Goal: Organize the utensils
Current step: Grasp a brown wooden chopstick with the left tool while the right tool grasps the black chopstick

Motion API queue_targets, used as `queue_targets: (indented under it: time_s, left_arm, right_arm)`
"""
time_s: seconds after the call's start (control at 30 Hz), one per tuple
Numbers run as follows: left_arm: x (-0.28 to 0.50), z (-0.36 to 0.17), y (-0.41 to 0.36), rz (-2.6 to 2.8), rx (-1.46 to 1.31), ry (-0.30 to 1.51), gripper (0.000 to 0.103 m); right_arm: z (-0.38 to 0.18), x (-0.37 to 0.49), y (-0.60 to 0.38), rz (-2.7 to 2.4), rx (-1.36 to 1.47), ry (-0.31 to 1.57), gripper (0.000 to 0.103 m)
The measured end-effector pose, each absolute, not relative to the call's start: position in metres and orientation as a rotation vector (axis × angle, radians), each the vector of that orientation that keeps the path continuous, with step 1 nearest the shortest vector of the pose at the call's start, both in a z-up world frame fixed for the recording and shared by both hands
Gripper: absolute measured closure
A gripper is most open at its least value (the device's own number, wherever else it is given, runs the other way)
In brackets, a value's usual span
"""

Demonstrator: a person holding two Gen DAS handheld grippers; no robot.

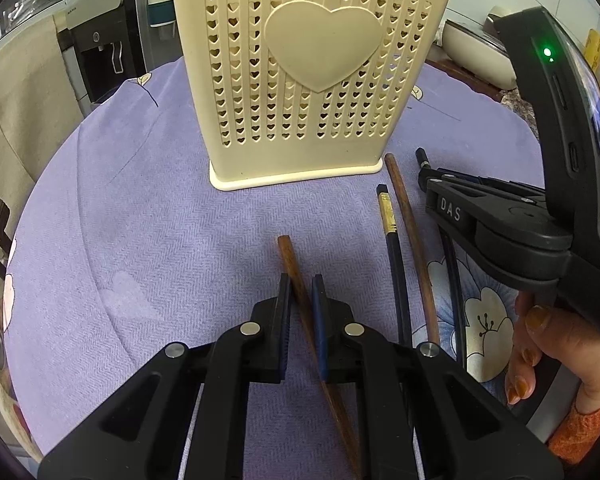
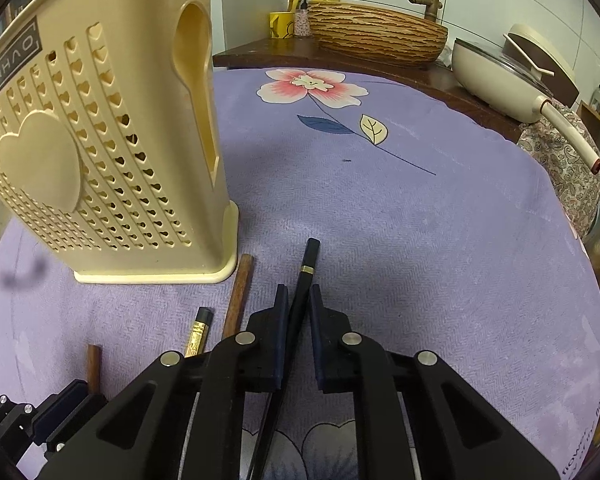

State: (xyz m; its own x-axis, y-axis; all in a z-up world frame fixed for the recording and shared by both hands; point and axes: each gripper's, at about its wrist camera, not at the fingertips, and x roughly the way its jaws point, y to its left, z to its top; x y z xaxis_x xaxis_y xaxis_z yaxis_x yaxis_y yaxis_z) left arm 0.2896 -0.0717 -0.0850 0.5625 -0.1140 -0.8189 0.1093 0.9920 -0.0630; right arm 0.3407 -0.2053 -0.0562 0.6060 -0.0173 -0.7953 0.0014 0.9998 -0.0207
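**Two chopsticks gripped beside the cream holder**

A cream plastic utensil holder (image 1: 300, 80), pierced with rows of small heart-shaped holes and marked with one large raised heart, is stood upright on a round table covered by a lilac cloth (image 1: 140, 200) printed with flowers. Four chopsticks are laid on the cloth in front of the holder's right corner.

The left gripper (image 1: 301, 292) is clamped on a brown wooden chopstick (image 1: 290, 258); the stick is seen running between the two pads, with its blunt end pointed toward the holder. The right gripper (image 2: 299, 300) is clamped on a black chopstick with a gold band (image 2: 309, 258), whose banded end is projected past the fingertips toward the open cloth. Whether either stick is lifted off the cloth cannot be told.

Between the two gripped sticks, a second black chopstick with a gold patterned section (image 1: 388, 212) and a second brown chopstick (image 1: 404, 200) are left lying side by side, the brown one's end almost touching the holder's base.

A hand (image 1: 540, 344) with an orange knitted cuff is seen wrapped around the right gripper's handle. Beyond the table, a striped wooden basin (image 2: 376, 32) and a cream lidded pan (image 2: 508, 76) are placed on a dark counter.
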Motion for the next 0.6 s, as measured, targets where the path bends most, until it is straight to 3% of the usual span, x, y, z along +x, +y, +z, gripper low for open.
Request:
queue_targets:
  time_s: [0.6]
  left_arm:
    - [0.286,-0.086,-0.063,-0.153,-0.066,0.981,0.094]
  right_arm:
    - [-0.05,0.301,-0.231,0.087,0.128,0.9,0.095]
